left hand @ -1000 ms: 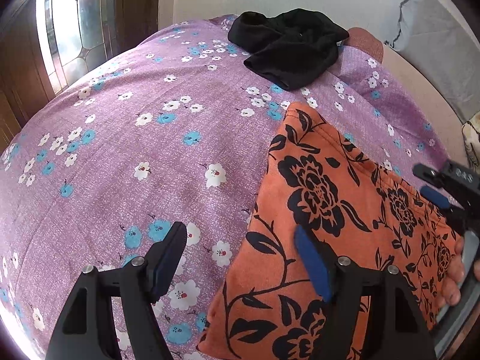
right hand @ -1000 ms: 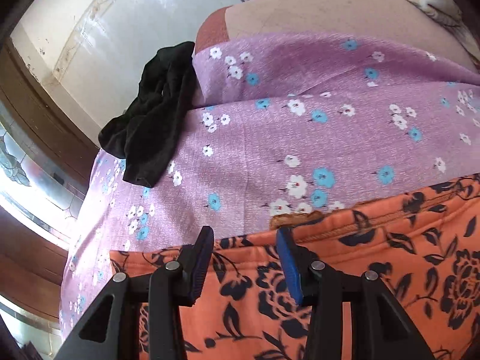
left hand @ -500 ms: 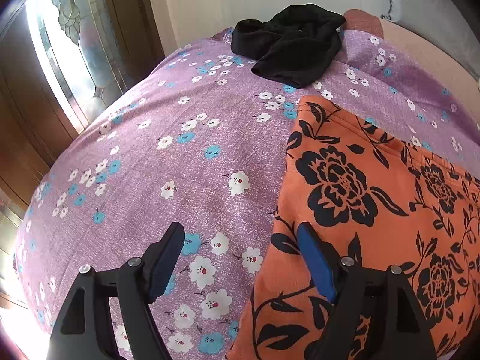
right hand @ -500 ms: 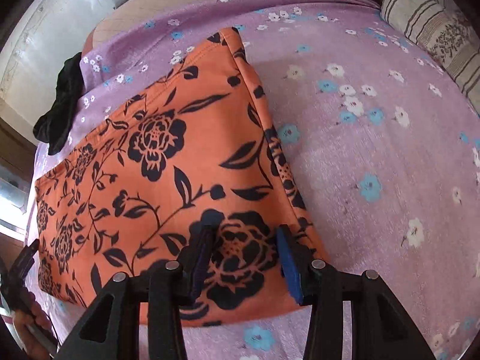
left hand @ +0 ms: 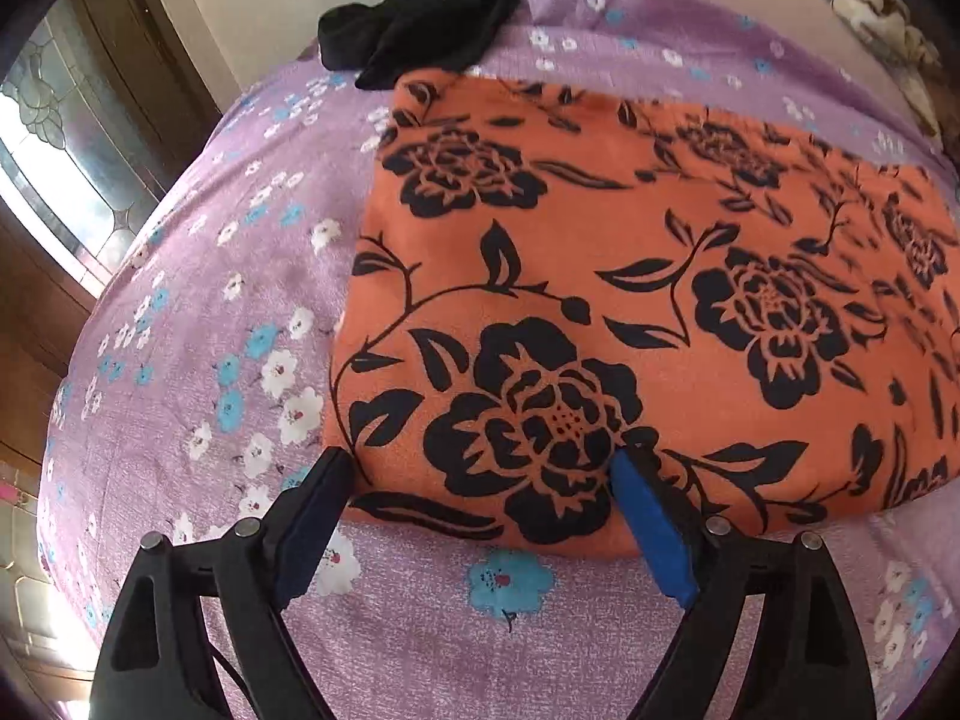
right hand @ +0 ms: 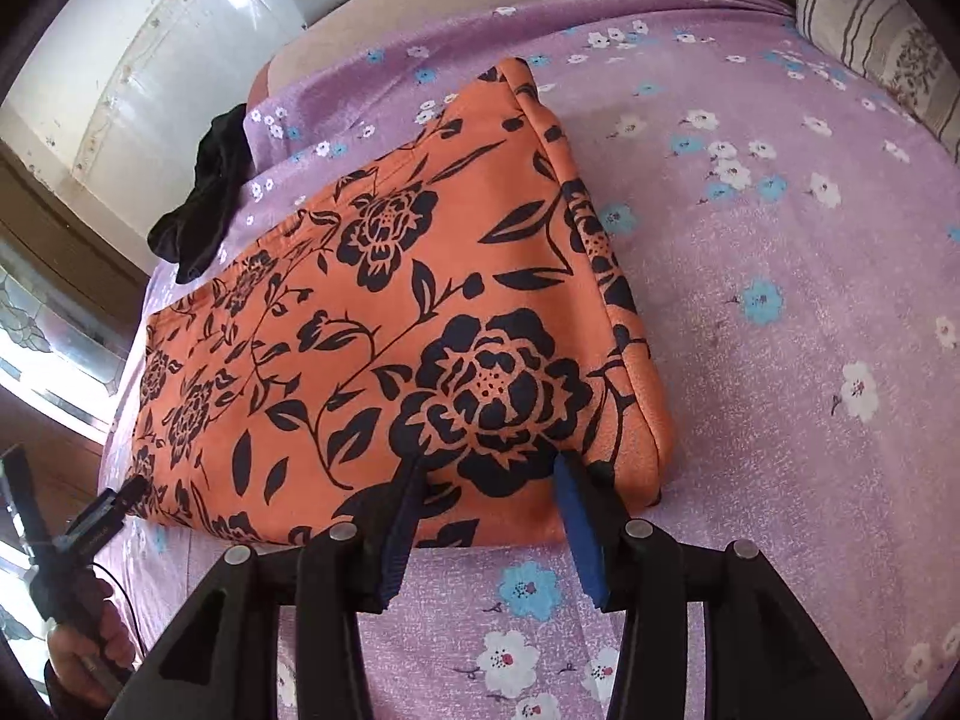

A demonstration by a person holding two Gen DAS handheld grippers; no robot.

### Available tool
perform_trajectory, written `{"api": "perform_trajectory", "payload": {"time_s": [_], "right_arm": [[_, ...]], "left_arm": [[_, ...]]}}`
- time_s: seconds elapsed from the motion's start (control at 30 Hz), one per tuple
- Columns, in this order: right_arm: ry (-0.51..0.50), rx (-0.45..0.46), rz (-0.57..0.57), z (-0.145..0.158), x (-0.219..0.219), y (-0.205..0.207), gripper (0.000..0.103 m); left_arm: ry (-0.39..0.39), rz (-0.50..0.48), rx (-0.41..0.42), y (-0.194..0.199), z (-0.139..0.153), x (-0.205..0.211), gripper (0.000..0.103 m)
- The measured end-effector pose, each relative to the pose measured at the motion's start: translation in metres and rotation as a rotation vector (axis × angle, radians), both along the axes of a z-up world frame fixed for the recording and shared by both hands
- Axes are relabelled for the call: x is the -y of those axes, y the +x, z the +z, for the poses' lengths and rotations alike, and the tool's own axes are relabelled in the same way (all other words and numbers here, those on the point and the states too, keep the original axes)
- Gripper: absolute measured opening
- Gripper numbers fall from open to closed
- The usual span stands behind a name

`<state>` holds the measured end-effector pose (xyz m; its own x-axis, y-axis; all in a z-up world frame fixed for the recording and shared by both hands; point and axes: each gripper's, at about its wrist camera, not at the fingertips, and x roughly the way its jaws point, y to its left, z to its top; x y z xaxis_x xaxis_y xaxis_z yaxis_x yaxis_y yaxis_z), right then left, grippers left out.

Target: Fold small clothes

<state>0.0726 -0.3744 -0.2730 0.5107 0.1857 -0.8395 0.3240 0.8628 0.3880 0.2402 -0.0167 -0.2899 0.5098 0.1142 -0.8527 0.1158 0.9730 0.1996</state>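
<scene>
We read no brand or label; small white print on the left hand-held gripper's body, seen from the right wrist view, is too tiny to make out. The orange garment (left hand: 630, 300) with black flowers lies folded flat on the bed (left hand: 198, 324), whose purple sheet carries white and blue flowers. A black garment (left hand: 420, 12) sits bunched at the bed's far edge by the wall, just beyond the orange one. A striped pillow (right hand: 870, 42) lies at the bed's far right corner. Our left hand-held gripper (left hand: 480, 480) hangs at the orange garment's near left corner, jaws wide and opening, the corner between them unpinched. Our right hand-held gripper (right hand: 489, 480) stands half apart over the near right corner, gripping nothing.
</scene>
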Motion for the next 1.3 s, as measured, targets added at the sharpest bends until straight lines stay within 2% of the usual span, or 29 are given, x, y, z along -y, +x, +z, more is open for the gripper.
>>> {"api": "perform_trajectory", "payload": {"time_s": [0.1, 0.27, 0.33, 0.4, 0.43, 0.5, 0.53, 0.57, 0.6, 0.67, 0.8, 0.93, 1.13, 1.3], "right_arm": [[0.028, 0.054, 0.038, 0.016, -0.004, 0.005, 0.05], [-0.004, 0.134, 0.033, 0.036, 0.003, 0.041, 0.05], [-0.023, 0.131, 0.023, 0.037, 0.007, 0.068, 0.047], [-0.033, 0.113, 0.014, 0.033, 0.011, 0.098, 0.047], [-0.04, 0.082, 0.006, 0.027, 0.011, 0.114, 0.046], [-0.064, -0.002, -0.022, 0.005, 0.014, 0.144, 0.045], [-0.064, -0.057, -0.029, -0.011, 0.016, 0.156, 0.045], [-0.062, -0.066, -0.035, -0.019, 0.018, 0.162, 0.045], [-0.084, -0.047, -0.038, -0.017, 0.017, 0.165, 0.045], [-0.125, -0.073, -0.012, -0.01, 0.009, 0.169, 0.048], [-0.122, -0.053, 0.034, 0.005, 0.003, 0.143, 0.048], [-0.093, 0.017, 0.028, 0.026, 0.002, 0.083, 0.048], [-0.093, 0.034, 0.021, 0.035, -0.003, 0.007, 0.048], [-0.029, 0.042, -0.024, 0.03, 0.005, -0.004, 0.048]], "left_arm": [[-0.012, -0.003, 0.055, 0.003, 0.016, 0.002, 0.09], [-0.069, 0.061, 0.19, 0.01, 0.041, -0.007, 0.091], [-0.025, 0.074, 0.165, 0.02, 0.033, -0.008, 0.091], [0.029, 0.087, 0.071, 0.034, 0.009, -0.008, 0.091], [0.029, 0.093, 0.031, 0.042, -0.002, -0.012, 0.093], [0.005, 0.134, 0.06, 0.048, -0.002, -0.016, 0.103], [-0.005, 0.138, 0.052, 0.051, -0.002, -0.017, 0.103], [-0.02, 0.138, 0.037, 0.054, -0.004, -0.018, 0.103], [-0.037, 0.146, 0.032, 0.056, -0.004, -0.021, 0.103], [-0.057, 0.156, 0.03, 0.057, -0.005, -0.024, 0.103], [-0.043, 0.146, 0.057, 0.049, 0.0, -0.025, 0.103], [-0.076, 0.122, 0.084, 0.032, 0.011, -0.02, 0.103], [-0.082, 0.07, 0.164, 0.002, 0.031, -0.011, 0.103], [-0.085, 0.044, 0.198, -0.013, 0.036, -0.009, 0.103]]}}
